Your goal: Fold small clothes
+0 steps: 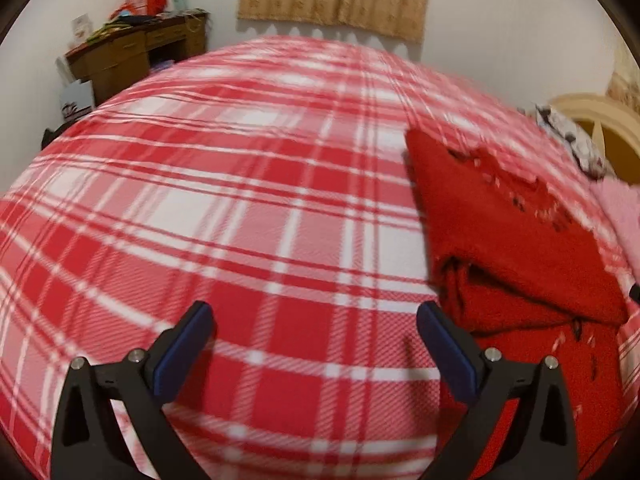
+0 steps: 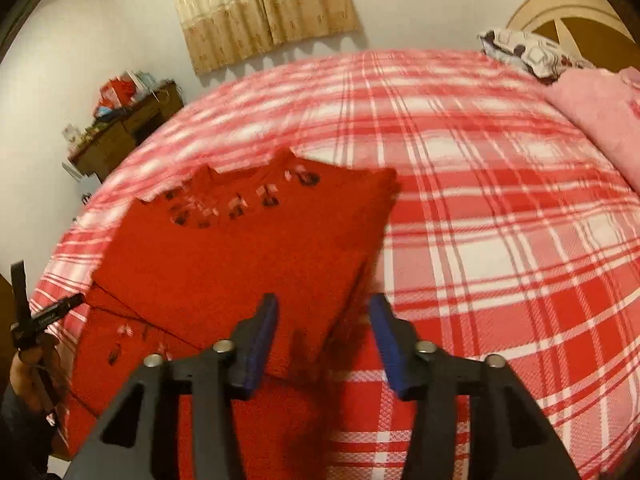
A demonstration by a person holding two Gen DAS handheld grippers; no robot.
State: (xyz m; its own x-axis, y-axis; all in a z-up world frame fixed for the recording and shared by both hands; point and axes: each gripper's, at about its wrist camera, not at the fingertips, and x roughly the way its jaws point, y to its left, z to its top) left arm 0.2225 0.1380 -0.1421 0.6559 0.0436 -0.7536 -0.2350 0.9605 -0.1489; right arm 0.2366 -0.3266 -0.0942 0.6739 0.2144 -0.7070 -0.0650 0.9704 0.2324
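Note:
A small red knitted sweater (image 2: 248, 248) with decorations near the neckline lies partly folded on the bed. In the left wrist view the sweater (image 1: 512, 240) lies to the right. My left gripper (image 1: 314, 324) is open and empty over bare blanket, left of the sweater. My right gripper (image 2: 324, 320) is open and empty, hovering above the sweater's near right edge. The left gripper's body (image 2: 28, 320), held in a hand, shows at the left edge of the right wrist view.
The bed is covered by a red and white plaid blanket (image 1: 224, 200). A pink garment (image 2: 600, 120) and a patterned pillow (image 2: 528, 52) lie near the headboard (image 2: 568, 12). A cluttered wooden desk (image 1: 136, 56) stands by the wall, under a curtain (image 2: 260, 8).

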